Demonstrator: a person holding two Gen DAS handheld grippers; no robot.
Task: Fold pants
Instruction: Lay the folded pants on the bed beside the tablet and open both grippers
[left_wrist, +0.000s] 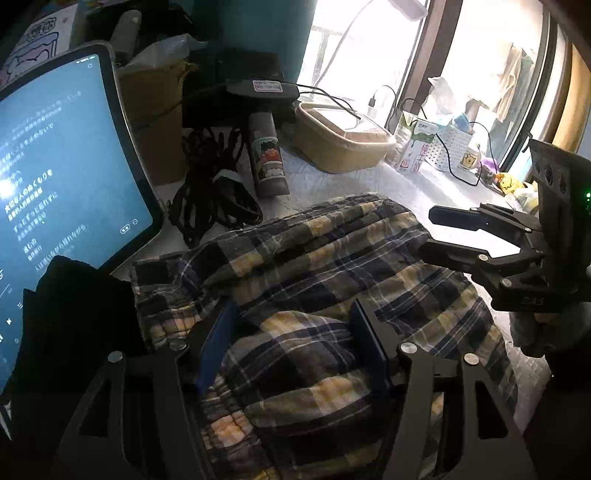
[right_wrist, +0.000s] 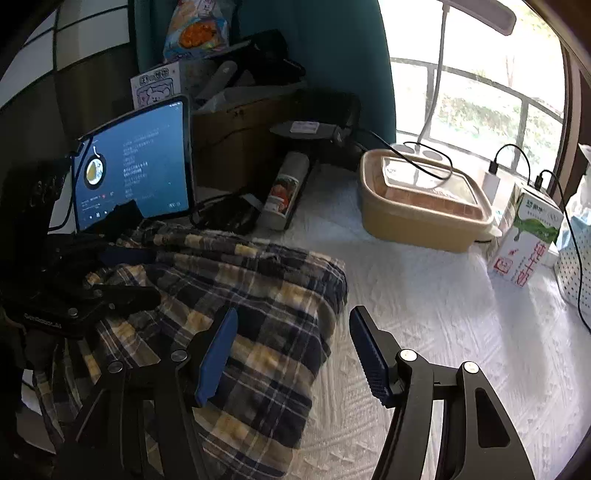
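The plaid pants, navy, grey and yellow, lie bunched and partly folded on the white quilted table cover; they also show in the right wrist view. My left gripper is open, its blue pads on either side of a raised fold of the cloth. My right gripper is open, over the pants' right edge; its left pad is above cloth, its right pad above the cover. Each gripper shows in the other's view: the right, the left.
A lit tablet stands at the left. Behind the pants are a black cable bundle, a lying bottle, a tan lidded food box, a milk carton and a white basket by the window.
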